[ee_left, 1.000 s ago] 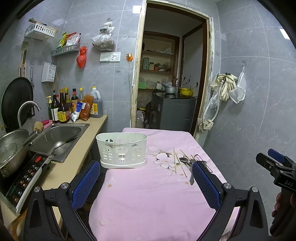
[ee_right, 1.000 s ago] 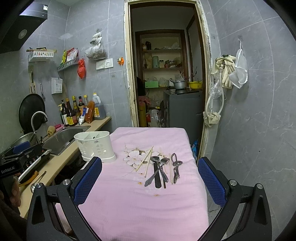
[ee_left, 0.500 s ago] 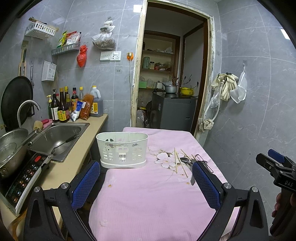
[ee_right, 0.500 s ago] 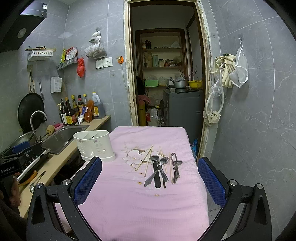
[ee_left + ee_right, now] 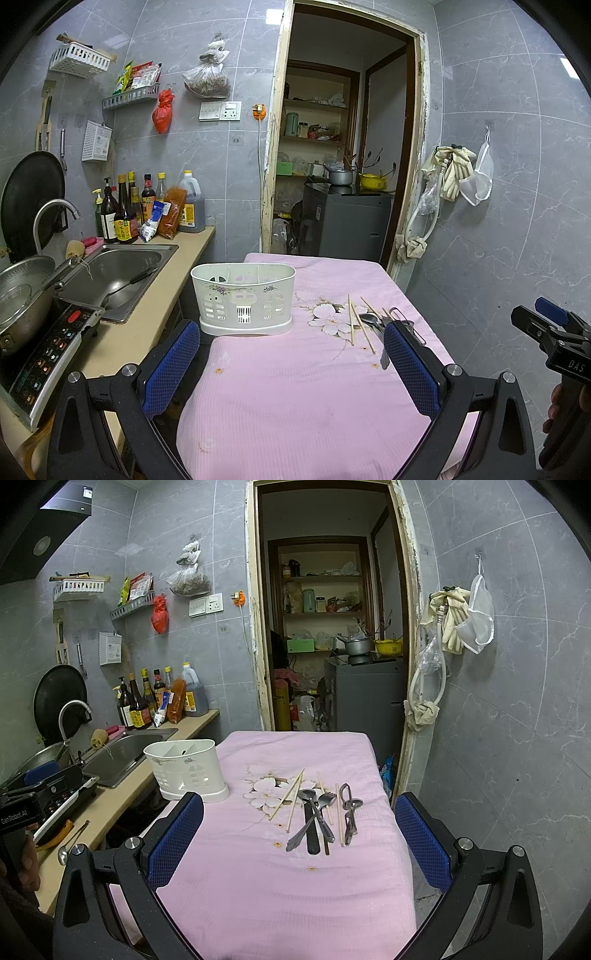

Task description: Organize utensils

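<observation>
Utensils (image 5: 314, 818) of metal and wood, side by side on pink cloth (image 5: 277, 886); both claws wide, empty.

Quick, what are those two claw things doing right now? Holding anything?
Left gripper: open, holding nothing, above the pink tablecloth.
Right gripper: open, holding nothing; the utensils lie untouched ahead of it.
</observation>
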Motion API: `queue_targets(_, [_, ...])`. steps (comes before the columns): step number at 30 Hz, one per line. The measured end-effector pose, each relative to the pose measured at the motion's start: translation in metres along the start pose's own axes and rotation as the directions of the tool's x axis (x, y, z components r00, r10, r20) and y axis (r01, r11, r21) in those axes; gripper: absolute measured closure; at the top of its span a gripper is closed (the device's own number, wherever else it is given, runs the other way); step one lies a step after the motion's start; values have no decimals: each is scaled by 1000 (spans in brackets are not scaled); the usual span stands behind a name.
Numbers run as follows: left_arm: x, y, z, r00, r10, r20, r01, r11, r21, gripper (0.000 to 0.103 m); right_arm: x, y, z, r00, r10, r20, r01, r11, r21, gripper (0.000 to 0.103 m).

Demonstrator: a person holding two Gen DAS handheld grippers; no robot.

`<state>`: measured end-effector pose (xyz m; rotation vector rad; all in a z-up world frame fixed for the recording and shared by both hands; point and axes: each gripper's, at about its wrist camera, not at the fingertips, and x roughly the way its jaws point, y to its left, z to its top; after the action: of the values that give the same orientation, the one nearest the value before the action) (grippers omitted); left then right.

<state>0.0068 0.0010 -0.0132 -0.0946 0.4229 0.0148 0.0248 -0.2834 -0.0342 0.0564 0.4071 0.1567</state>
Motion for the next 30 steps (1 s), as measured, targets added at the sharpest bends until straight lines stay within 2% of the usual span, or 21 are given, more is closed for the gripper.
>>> queue_targets(20, [0, 0, 1, 1000, 0, -4, 0, 1000, -1, 2, 5, -1, -7, 1000, -1, -6, 1, 1000, 3, 1])
queue_targets(30, [22, 9, -13, 1000, -3, -12, 3, 1000, 3, 2, 8, -10, -9, 1000, -6, -12, 6, 1000, 8, 1])
